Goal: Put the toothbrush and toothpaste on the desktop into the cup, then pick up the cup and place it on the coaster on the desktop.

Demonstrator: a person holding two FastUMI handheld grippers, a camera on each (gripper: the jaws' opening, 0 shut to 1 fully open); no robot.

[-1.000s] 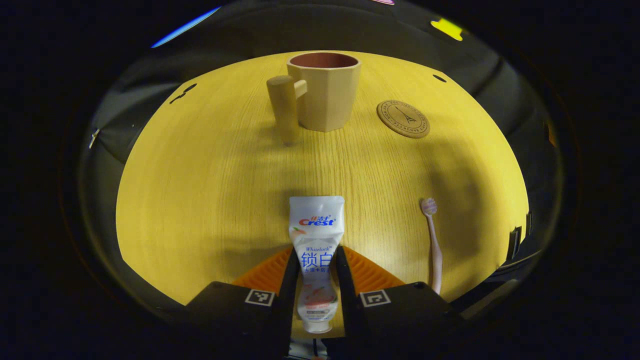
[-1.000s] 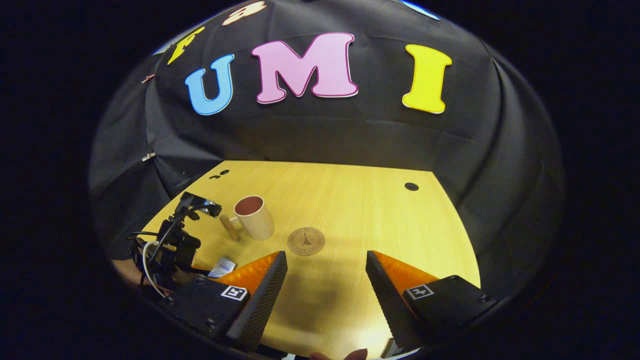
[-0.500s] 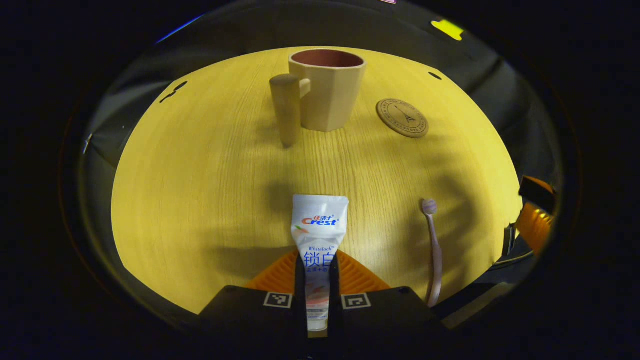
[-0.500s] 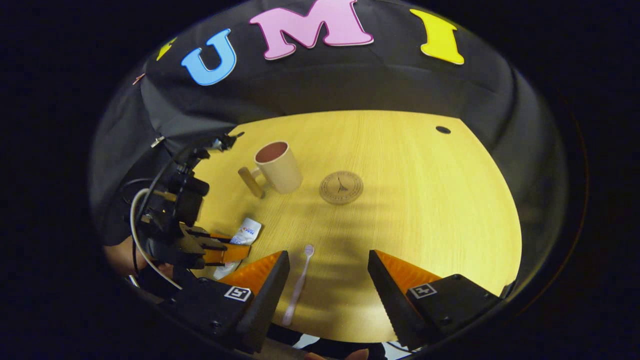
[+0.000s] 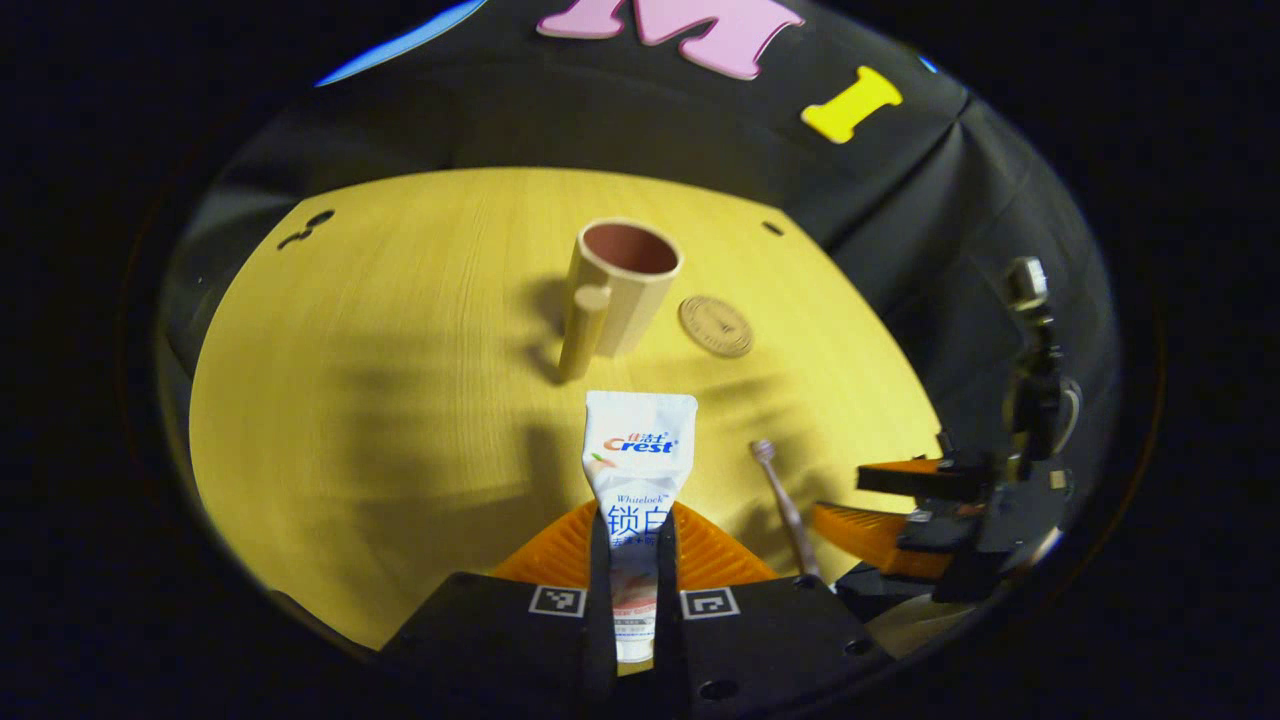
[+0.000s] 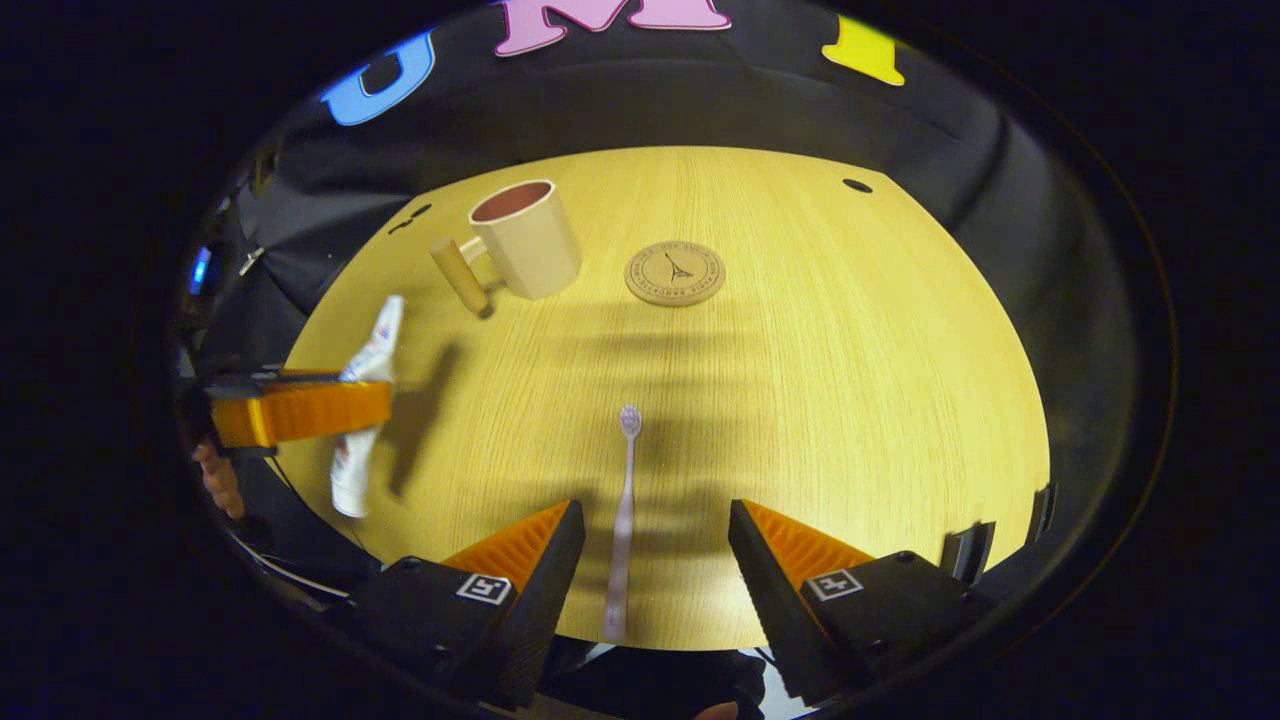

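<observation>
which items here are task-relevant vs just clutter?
In the job:
- toothpaste, clamped in the left gripper, off the desktop
- toothbrush, flat on the desktop between the open jaws of the right gripper
- cup, upright and empty
- coaster, bare, beside the cup

Lying about:
- nothing loose; the desktop has small cable holes
</observation>
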